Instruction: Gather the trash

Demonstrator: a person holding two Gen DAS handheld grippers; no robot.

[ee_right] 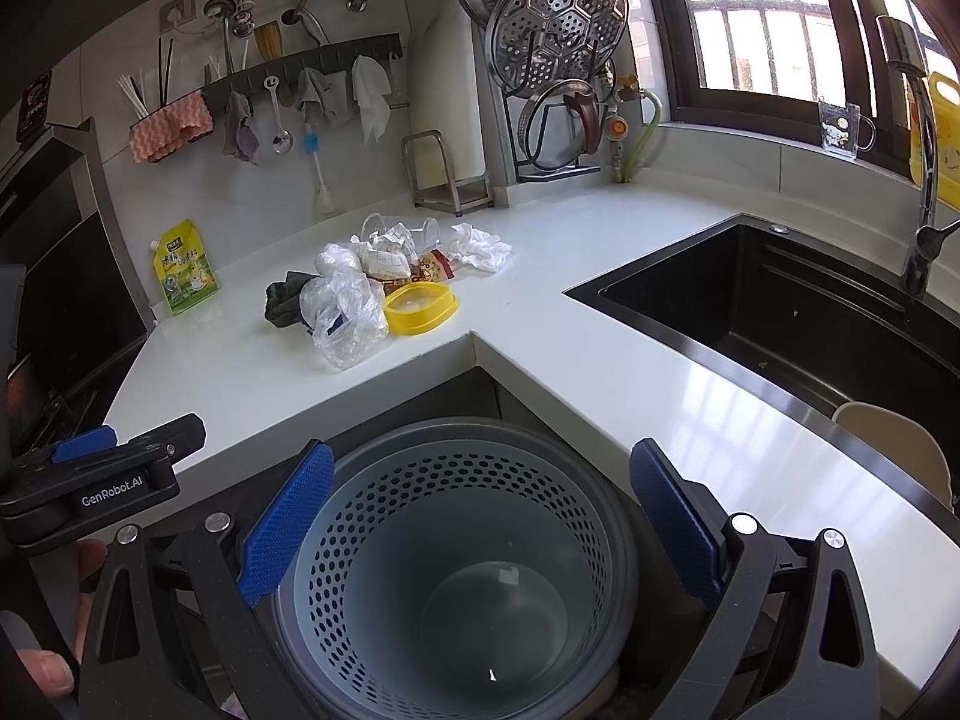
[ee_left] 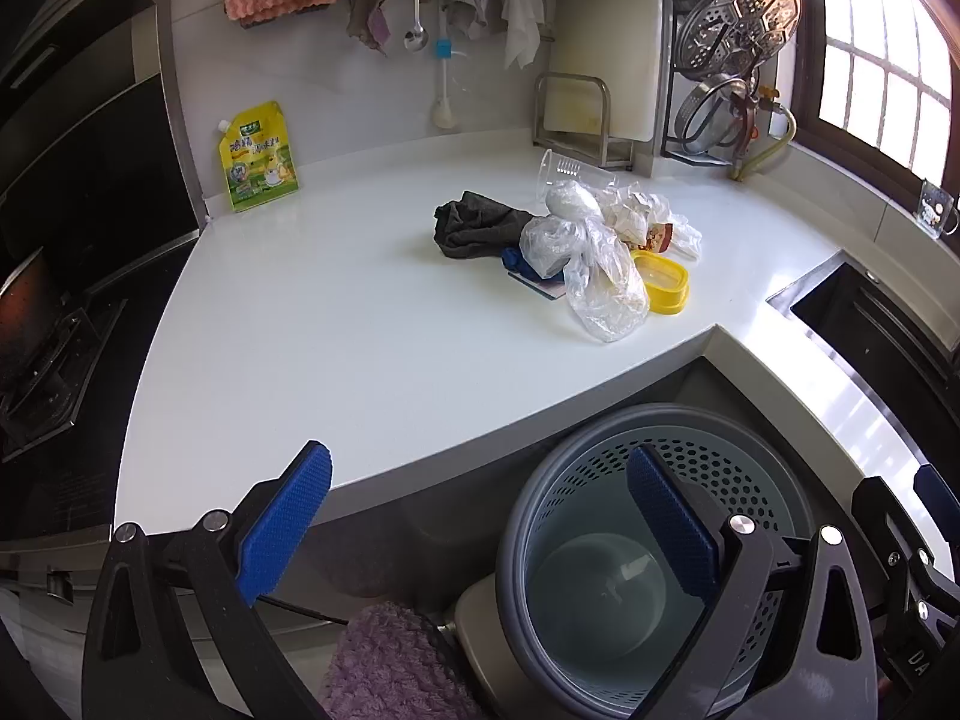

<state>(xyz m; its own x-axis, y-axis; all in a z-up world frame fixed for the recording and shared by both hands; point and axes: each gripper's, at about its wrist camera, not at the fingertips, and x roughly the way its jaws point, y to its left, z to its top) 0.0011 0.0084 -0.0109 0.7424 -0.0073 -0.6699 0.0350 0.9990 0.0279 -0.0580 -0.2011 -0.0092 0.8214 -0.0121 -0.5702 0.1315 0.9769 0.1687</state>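
A pile of trash lies on the white counter (ee_left: 336, 312): clear plastic bags (ee_left: 594, 276), a dark cloth (ee_left: 480, 227), a yellow tub (ee_left: 660, 282), a clear plastic cup (ee_left: 561, 171), crumpled wrappers (ee_left: 636, 216). The right wrist view shows the same pile, with the bags (ee_right: 345, 306), the tub (ee_right: 420, 306) and a white tissue (ee_right: 480, 247). A grey perforated bin (ee_left: 648, 552) stands below the counter corner, also in the right wrist view (ee_right: 456, 570). My left gripper (ee_left: 480, 522) is open and empty before the counter edge. My right gripper (ee_right: 480, 516) is open and empty above the bin.
A black sink (ee_right: 780, 312) with a faucet (ee_right: 924, 192) is at the right. A yellow-green pouch (ee_left: 258, 156) stands by the wall, next to a black stove (ee_left: 54, 324). A rack holding steamer and lids (ee_right: 558, 60) stands at the back. A purple cloth (ee_left: 390, 660) lies low.
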